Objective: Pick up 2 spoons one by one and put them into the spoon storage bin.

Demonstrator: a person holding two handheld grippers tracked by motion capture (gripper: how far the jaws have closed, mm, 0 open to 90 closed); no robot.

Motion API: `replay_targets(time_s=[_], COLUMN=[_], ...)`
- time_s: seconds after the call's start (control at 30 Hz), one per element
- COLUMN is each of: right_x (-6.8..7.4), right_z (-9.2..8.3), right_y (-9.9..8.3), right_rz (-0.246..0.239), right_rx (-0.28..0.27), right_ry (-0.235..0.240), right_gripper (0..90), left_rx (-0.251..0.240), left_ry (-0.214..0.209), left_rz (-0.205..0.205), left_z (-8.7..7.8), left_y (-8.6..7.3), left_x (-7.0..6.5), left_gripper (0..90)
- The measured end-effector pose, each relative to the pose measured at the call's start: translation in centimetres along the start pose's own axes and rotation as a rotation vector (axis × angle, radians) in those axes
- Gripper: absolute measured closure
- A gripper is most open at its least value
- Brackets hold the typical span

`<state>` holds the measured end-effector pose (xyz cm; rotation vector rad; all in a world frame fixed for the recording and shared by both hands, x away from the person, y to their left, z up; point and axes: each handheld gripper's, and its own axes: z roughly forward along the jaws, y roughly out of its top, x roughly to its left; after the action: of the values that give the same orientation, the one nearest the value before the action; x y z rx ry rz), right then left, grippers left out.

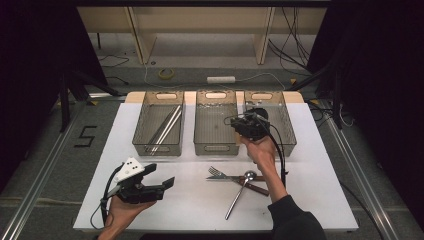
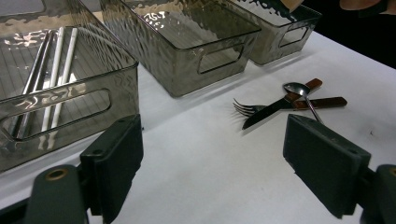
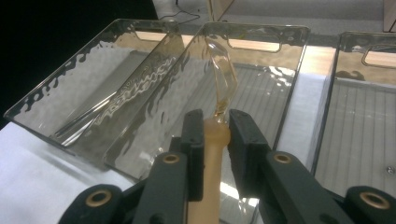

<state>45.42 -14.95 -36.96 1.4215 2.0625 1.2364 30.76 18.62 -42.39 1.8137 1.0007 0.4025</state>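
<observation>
My right gripper (image 1: pixel 244 122) (image 3: pixel 215 119) is shut on a utensil (image 3: pixel 223 79) with a pale tan handle and a clear plastic tip. It holds the utensil up over the middle bin (image 1: pixel 215 148) (image 3: pixel 257 29), close to that bin's right wall. My left gripper (image 1: pixel 161 175) (image 2: pixel 210 140) rests low at the front left of the white table (image 1: pixel 310 200), open with nothing between its jaws. A fork (image 1: pixel 216 172) (image 2: pixel 243 108), a brown-handled knife (image 1: pixel 255 186) (image 2: pixel 271 111) and a spoon (image 1: pixel 240 192) (image 2: pixel 299 88) lie crossed on the table in front of the bins.
Three smoky clear bins stand in a row at the back. The left bin (image 1: pixel 159 150) (image 2: pixel 70 100) holds several metal rods (image 1: pixel 167 127) (image 2: pixel 51 70). The right bin (image 1: pixel 286 125) (image 2: pixel 275 37) lies behind my right hand. Cables and a tape roll (image 1: pixel 166 73) are on the floor beyond.
</observation>
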Motion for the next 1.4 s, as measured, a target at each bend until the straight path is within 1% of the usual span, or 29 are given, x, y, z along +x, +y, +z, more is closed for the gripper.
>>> replay_targets(time_s=[0.1,0.2,0.37,0.67,0.87,1.2,1.4], right_x=[0.1,0.0,0.2,0.0,0.1,0.0,-0.1], right_z=[0.5,1.0,2.0,3.2,4.1,5.5,6.5], right_y=[0.3,0.6,1.0,1.4,1.7,1.5,1.3], right_rz=[-0.002,0.008,-0.003,0.004,-0.002,-0.006,-0.014], right_rx=[0.0,-0.003,0.006,0.007,0.018,0.036,0.057], right_ry=[-0.001,0.005,-0.006,-0.009,-0.02,-0.041,-0.061], right_gripper=[77.5,77.5,77.5,77.5,77.5,77.4,77.3], left_rx=[-0.002,0.0,-0.007,-0.004,-0.007,-0.005,-0.008], left_ry=[0.0,0.0,0.0,-0.001,-0.001,-0.001,-0.002], left_rz=[-0.004,-0.003,-0.006,-0.003,-0.007,-0.004,-0.007], left_z=[0.0,0.0,0.0,0.0,0.0,-0.1,-0.1], left_y=[0.0,0.0,0.0,0.0,0.0,0.0,0.0], left_x=[0.0,0.0,0.0,0.0,0.0,0.0,0.1], left_gripper=[19.7,19.7,19.6,19.5,19.4,19.4,19.4])
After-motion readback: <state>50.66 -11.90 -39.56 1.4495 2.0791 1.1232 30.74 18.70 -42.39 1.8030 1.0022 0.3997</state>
